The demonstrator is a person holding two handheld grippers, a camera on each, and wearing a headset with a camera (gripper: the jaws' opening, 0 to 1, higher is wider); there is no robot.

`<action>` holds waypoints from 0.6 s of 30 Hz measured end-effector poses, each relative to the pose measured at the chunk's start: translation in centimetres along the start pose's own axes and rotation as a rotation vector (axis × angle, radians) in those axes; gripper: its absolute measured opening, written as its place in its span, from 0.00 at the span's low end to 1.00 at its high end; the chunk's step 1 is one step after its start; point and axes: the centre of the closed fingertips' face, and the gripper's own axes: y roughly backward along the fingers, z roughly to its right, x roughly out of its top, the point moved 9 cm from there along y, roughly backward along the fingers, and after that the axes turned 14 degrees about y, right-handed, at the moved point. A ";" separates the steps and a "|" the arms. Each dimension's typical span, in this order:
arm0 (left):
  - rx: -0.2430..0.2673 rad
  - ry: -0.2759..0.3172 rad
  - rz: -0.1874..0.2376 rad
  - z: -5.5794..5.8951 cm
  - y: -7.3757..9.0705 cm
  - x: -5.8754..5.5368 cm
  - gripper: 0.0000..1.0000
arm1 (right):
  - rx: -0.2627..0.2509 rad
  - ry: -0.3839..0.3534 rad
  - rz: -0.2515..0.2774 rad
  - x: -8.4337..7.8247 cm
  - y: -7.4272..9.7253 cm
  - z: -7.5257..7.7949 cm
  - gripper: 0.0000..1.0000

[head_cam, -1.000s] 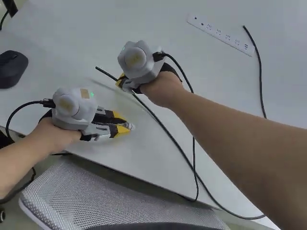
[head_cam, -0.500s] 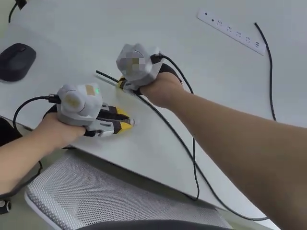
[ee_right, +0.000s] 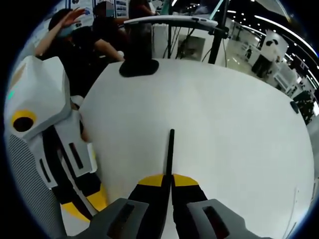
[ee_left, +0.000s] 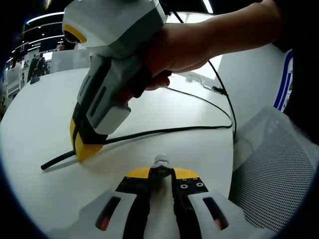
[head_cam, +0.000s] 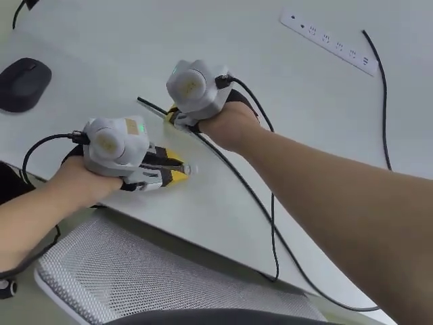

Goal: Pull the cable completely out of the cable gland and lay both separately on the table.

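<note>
Two gripper views show it: left gripper (ee_left: 160,174) clamps gland (ee_left: 160,160), right gripper (ee_right: 171,179) cable (ee_right: 170,147).

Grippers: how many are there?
2. The left gripper is nearest the table's front edge, shut on the small gland; the right gripper is behind it, farther onto the table, shut on the black cable.

Black cable (ee_left: 164,131) and pale cable gland (ee_left: 160,160), apart
cable thin, lying across the white tabletop (ee_left: 45,119), its free end pinched in the right hand-held gripper (ee_right: 171,179); cable gland small, clamped at the left hand-held gripper (ee_left: 160,173) tips
</note>
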 end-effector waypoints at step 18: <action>0.028 0.005 0.001 -0.2 0.0 -0.1 0.20 | -0.041 0.035 0.016 0.9 0.7 0.0 0.16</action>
